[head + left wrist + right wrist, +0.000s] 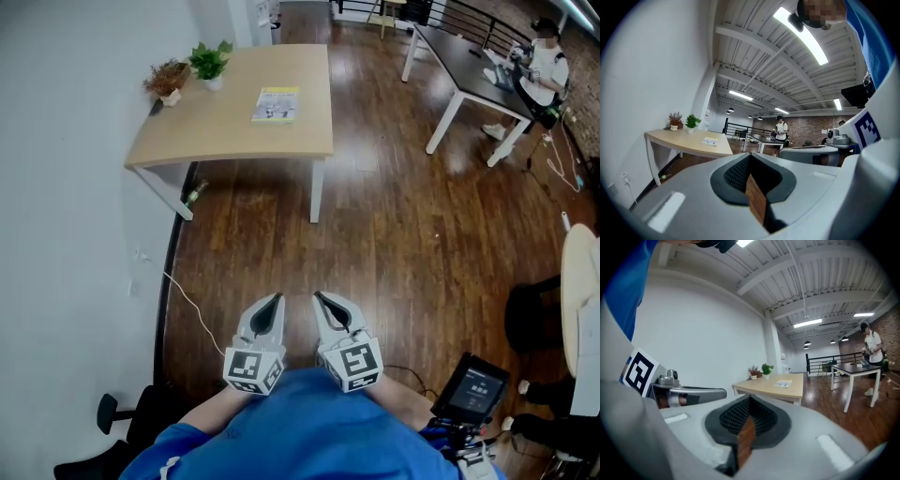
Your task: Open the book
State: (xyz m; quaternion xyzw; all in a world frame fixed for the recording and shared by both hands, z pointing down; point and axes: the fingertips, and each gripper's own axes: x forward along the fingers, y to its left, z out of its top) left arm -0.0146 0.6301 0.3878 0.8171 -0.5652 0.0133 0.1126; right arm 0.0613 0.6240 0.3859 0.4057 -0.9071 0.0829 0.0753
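The thin book with a yellow-and-white cover [276, 103] lies closed and flat on the pale wooden worktop with white legs [225, 131], towards its right half and well apart from both tongs. A stretch of dark wooden floor [375, 244] lies between the tongs and that worktop.

The left tongs [275, 300] and the right tongs [321, 298] are held side by side low in the head view, close to the person's blue-sleeved body, and point towards the worktop. Each pair is clenched, with nothing gripped between its jaws.

Two small potted plants stand at the worktop's far left corner beside the white wall: a green leafy plant in a white pot [210, 62] and a reddish-brown dried plant [167, 79], just beside each other and away from the book.

A white cable [187, 309] trails across the floor near the wall. A second table with a dark top and white legs [459, 56] stands at the upper right, and one other person [544, 66] is at its far end. A small dark screen device [476, 384] sits at the lower right, and a black chair base [112, 412] at the lower left.
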